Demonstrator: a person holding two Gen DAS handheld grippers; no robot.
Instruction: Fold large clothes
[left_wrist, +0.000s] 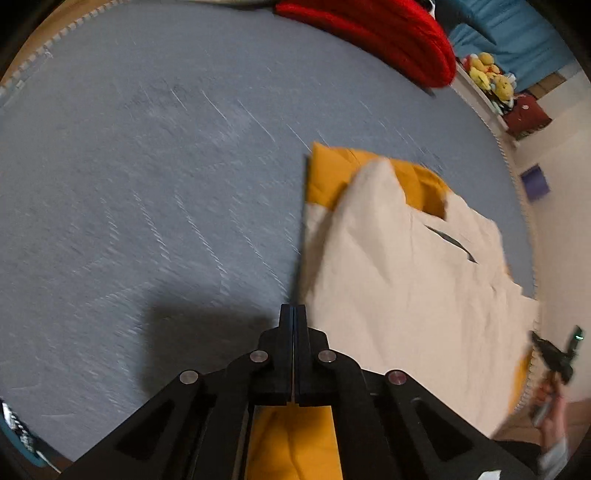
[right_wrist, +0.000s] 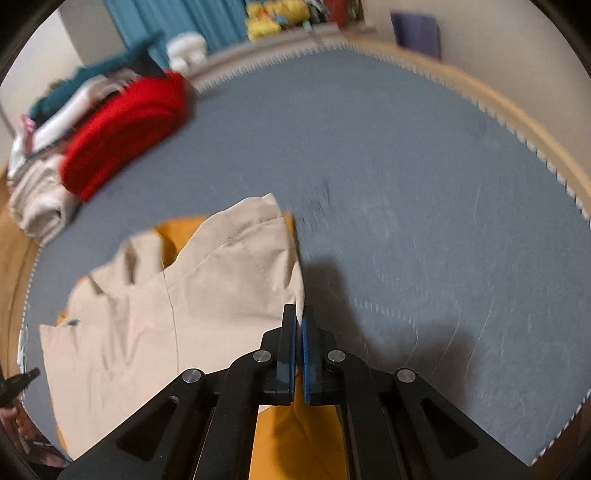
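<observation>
A large beige garment with a mustard-yellow lining lies partly folded on a grey-blue bed surface. My left gripper is shut on the garment's left edge; yellow lining hangs under the jaws. In the right wrist view the same garment spreads to the left. My right gripper is shut on its right edge, with yellow fabric below the jaws. The right gripper also shows at the far right of the left wrist view.
A folded red garment sits on a pile of folded clothes at the bed's far corner. Yellow plush toys stand on a shelf beyond the bed. The bed's wooden rim curves around the grey surface.
</observation>
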